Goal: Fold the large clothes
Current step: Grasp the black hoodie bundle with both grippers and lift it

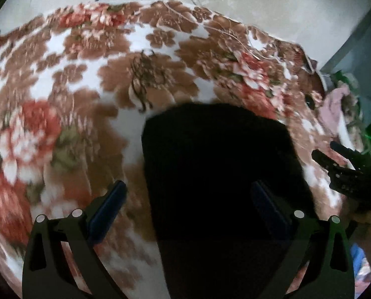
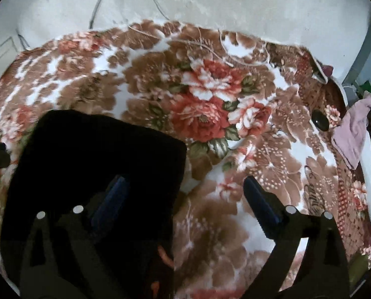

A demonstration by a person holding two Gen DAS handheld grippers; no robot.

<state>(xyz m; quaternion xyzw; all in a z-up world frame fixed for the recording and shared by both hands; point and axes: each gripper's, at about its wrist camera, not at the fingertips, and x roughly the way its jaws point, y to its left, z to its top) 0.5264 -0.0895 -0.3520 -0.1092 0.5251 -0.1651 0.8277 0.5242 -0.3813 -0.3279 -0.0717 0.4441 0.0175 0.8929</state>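
Black garment [image 1: 218,174], folded into a compact block, lies on the floral blanket [image 2: 210,104] between both wide-open, empty tools — left tool [image 1: 188,204], right tool [image 2: 185,196]; it looks soft, limp, light, best pinched at an edge or corner.

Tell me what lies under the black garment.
The black garment lies on the floral blanket, which shows all around it. Whatever sits beneath the cloth itself is covered.
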